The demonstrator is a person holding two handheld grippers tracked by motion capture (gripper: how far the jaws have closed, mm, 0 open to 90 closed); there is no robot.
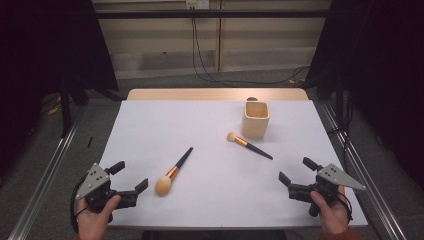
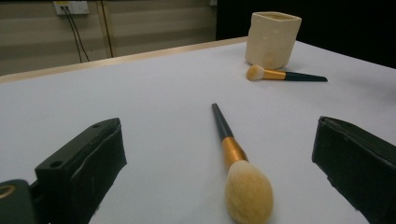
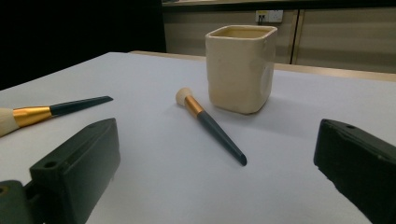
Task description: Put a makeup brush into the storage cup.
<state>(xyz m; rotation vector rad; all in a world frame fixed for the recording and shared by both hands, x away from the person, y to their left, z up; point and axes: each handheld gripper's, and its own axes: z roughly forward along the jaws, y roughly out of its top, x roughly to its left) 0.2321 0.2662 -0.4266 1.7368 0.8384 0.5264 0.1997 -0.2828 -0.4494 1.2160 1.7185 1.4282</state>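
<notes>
Resting tools: left tool [image 1: 131, 177] and right tool [image 1: 295, 171] both released, empty.
Large brush [image 1: 173, 172]: lying at left tool's 2 o'clock.
Small brush [image 1: 248, 145]: at cup's [image 1: 256, 119] 6 o'clock.

Left gripper [image 1: 131, 176] sitting near-left, jaws spread, nothing blocking path to large brush [image 1: 172, 173] just beside it. Right gripper [image 1: 295, 171] sitting near-right, jaws spread, open table [image 1: 150, 125] lying between it and small brush [image 1: 248, 145]. Cup [image 1: 256, 119] standing just behind small brush head, crowding far side. Left and centre table staying free.
</notes>
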